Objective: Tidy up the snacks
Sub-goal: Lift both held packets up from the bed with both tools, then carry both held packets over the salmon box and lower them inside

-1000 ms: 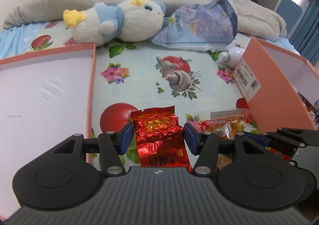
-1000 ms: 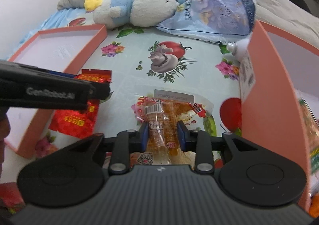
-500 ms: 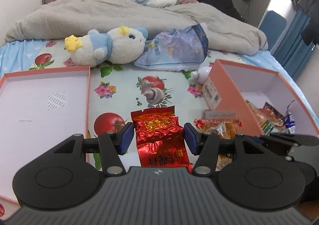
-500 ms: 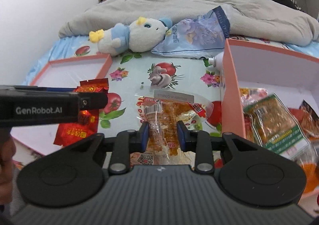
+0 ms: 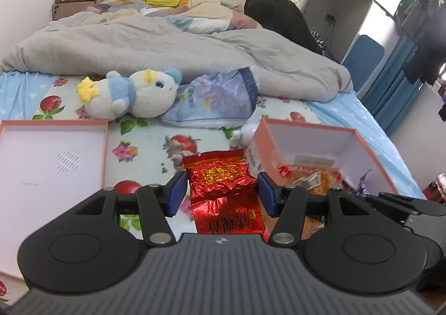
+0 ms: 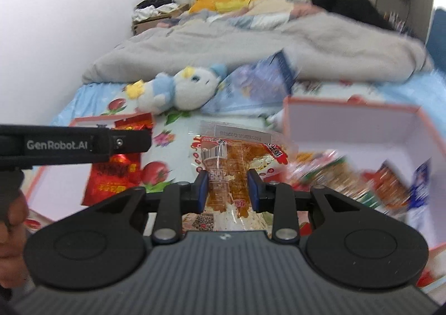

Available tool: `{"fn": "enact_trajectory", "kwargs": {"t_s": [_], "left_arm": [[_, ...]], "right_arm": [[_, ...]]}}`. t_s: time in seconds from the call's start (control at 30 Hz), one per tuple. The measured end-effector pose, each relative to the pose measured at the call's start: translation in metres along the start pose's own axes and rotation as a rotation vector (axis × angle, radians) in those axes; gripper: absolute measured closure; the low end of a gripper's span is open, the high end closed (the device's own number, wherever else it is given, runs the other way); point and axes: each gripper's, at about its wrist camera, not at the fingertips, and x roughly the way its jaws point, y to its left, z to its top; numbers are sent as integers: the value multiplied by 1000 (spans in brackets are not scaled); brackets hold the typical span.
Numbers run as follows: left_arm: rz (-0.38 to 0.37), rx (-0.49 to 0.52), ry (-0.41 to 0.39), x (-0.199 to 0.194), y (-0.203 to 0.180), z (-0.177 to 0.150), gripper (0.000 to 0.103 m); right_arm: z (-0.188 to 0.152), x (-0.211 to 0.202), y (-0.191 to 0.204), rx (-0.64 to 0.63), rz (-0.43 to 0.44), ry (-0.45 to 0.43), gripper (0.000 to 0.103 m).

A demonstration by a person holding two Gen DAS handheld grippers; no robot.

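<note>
Red foil snack pkt (image 5: 225, 189): we hold it clamped in left tool (image 5: 221, 193), lifted above the bed, left of pink box (image 5: 362, 147). Clear orange snack pkt (image 6: 228, 170): clamped in right tool (image 6: 228, 189), nr box's left wall. Pink lid (image 5: 104, 153) far left; plush toy (image 5: 131, 97) beyond.

A crinkled red foil packet (image 5: 223, 189) and a clear packet of orange snacks (image 6: 231, 170) hang lifted beside the snack-filled pink box (image 5: 362, 136).
</note>
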Motion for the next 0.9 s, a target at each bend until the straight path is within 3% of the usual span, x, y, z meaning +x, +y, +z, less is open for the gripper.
{"fn": "enact_trajectory", "kwargs": {"t_s": [0.1,0.57,0.9], "left_arm": [[-19,-6,-23,-5,-14,15,42],[-105,41,-126,-16,-98,71,42],[-134,82,-36,32,-142,64,42]], "right_arm": [[15,-13,-13,17,21,-27,70],[73,-52,-82,37,-35,-141,70],[78,-34,-136,86,-67,-140,70]]}}
